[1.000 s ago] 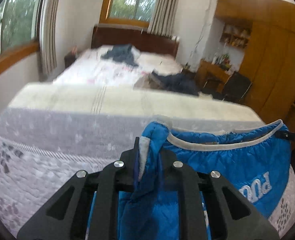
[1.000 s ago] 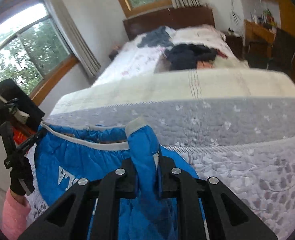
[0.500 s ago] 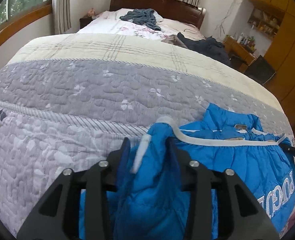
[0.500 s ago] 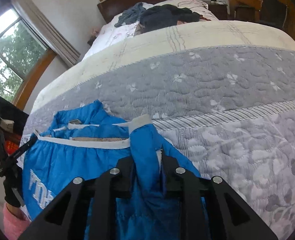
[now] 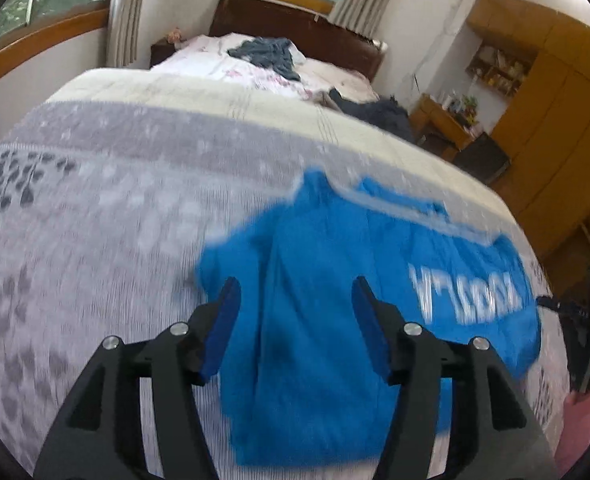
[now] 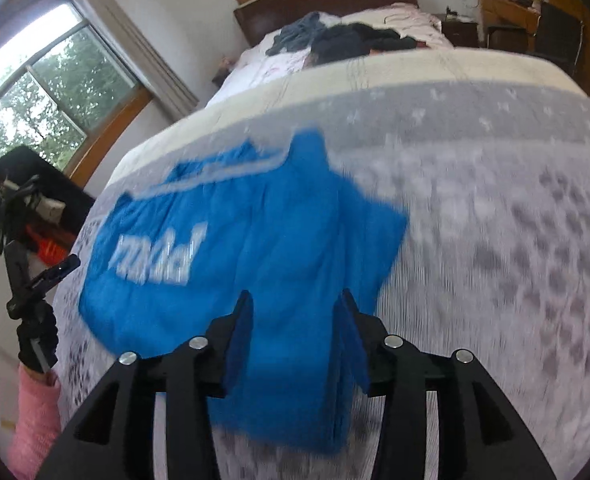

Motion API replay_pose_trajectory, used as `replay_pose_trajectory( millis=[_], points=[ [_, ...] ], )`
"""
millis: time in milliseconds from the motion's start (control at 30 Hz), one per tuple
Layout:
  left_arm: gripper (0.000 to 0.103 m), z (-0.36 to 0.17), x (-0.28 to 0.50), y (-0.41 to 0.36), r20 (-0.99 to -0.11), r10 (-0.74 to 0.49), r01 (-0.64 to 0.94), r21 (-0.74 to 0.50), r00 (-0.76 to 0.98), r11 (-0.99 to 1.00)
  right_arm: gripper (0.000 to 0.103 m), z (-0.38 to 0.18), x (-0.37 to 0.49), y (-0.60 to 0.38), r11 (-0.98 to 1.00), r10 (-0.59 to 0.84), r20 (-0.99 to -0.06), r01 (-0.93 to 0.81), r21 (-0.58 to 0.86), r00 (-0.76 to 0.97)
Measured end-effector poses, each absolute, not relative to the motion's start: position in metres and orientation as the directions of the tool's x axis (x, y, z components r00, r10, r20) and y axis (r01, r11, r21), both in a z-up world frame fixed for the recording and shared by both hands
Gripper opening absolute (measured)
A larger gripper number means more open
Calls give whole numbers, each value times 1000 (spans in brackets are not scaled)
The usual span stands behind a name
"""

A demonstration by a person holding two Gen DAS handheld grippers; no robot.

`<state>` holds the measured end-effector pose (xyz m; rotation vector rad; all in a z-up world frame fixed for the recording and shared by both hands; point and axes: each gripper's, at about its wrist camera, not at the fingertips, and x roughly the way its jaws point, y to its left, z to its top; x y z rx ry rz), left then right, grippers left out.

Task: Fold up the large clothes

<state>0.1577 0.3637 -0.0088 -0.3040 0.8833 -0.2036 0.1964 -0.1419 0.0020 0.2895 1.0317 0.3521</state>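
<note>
blue jacket (image 5: 327,320) — flat on quilt (image 5: 95,240), seemingly folded | both tools (image 5: 295,312) (image 6: 295,316) agape; empty

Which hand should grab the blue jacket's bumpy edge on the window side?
Probably left. The left hand-held gripper hangs open right by that edge of the blue jacket; the right hand-held gripper, also open, is across the jacket.
</note>
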Motion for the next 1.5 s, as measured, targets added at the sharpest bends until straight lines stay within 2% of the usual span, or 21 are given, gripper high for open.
replay_pose_trajectory(
  millis=[133, 267, 300, 367, 500, 700, 833, 867, 933, 967, 1000, 1067, 1100, 1267, 1367, 1500],
  points=[
    [59, -32, 132, 364, -748, -302, 35, -350, 591, 936, 46, -13, 172, -139, 894, 444, -777, -170, 414, 445],
    [40, -42, 122, 360, -766, -269, 13, -323, 583, 946, 14, -15, 164, -139, 916, 395, -798, -128, 380, 455],
    [35, -41, 121, 359, -767, -263, 12, -316, 585, 949, 9, -11, 164, -140, 917, 390, -797, -120, 379, 461],
    [28, -37, 120, 357, -774, -235, 13, -282, 588, 959, 6, -4, 161, -142, 912, 401, -785, -123, 392, 472],
    [22, -37, 120, 362, -780, -239, 19, -281, 578, 960, 5, 0, 155, -143, 911, 403, -780, -132, 390, 478],
    [23, -48, 123, 360, -788, -237, 30, -268, 569, 963, 5, -37, 163, -147, 911, 402, -817, -94, 401, 413],
    [26, -49, 124, 359, -792, -237, 21, -273, 563, 962, 6, -41, 163, -148, 906, 413, -813, -98, 411, 410],
    [27, -47, 124, 361, -791, -244, 17, -284, 561, 959, 11, -39, 162, -150, 904, 417, -810, -97, 416, 413],
    [42, -42, 122, 366, -792, -256, 6, -304, 554, 953, 18, -32, 159, -156, 900, 423, -800, -99, 424, 425],
    [62, -39, 121, 370, -789, -264, 5, -314, 555, 949, 26, -29, 157, -158, 895, 433, -790, -100, 436, 434],
    [73, -36, 120, 373, -783, -270, 5, -322, 561, 947, 42, -26, 155, -162, 885, 450, -776, -104, 454, 442],
    [75, -30, 119, 380, -768, -262, -2, -324, 585, 946, 62, -20, 153, -173, 860, 485, -738, -103, 500, 469],
    [77, -29, 120, 383, -767, -258, -6, -322, 588, 947, 66, -19, 154, -177, 856, 487, -728, -97, 508, 482],
    [79, -43, 146, 398, -749, -387, 1, -459, 538, 888, 75, -30, 174, -196, 767, 595, -662, -76, 637, 456],
    [79, -56, 161, 400, -754, -399, -11, -474, 522, 881, 80, -42, 188, -195, 746, 618, -653, -65, 663, 438],
    [80, -74, 183, 403, -720, -495, -3, -568, 487, 823, 81, -65, 208, -196, 704, 661, -632, -43, 708, 406]
  ],
)
